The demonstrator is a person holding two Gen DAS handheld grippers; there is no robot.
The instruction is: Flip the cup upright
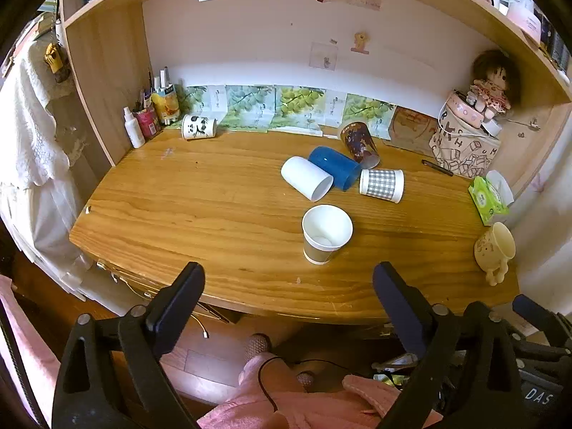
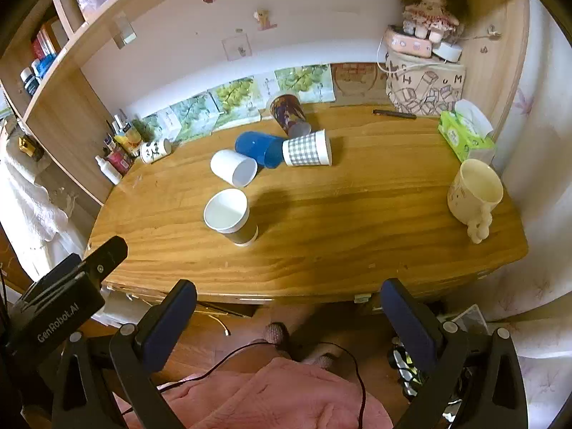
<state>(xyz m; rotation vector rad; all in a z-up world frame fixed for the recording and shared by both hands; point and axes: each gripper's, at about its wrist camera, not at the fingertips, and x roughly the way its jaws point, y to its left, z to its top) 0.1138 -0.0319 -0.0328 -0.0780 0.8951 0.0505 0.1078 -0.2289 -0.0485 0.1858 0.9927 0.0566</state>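
- Left gripper [image 1: 289, 279] and right gripper [image 2: 288, 295] both spread wide, holding nothing, short of the desk [image 1: 214, 214] edge
- Nearest, one paper cup [image 1: 326, 237] stands upright; likely finished
- Beyond, white cup [image 1: 307, 178], blue cup [image 1: 334, 167], checked cup [image 1: 381, 185] lie sideways, unflipped

From my left claw's view, one paper cup [image 1: 327, 233] stands upright at frame centre on the desk [image 1: 200, 211]. Above it four cups [image 1: 342, 168] lie toppled, touching. A mug [image 1: 495, 248] sits far right.
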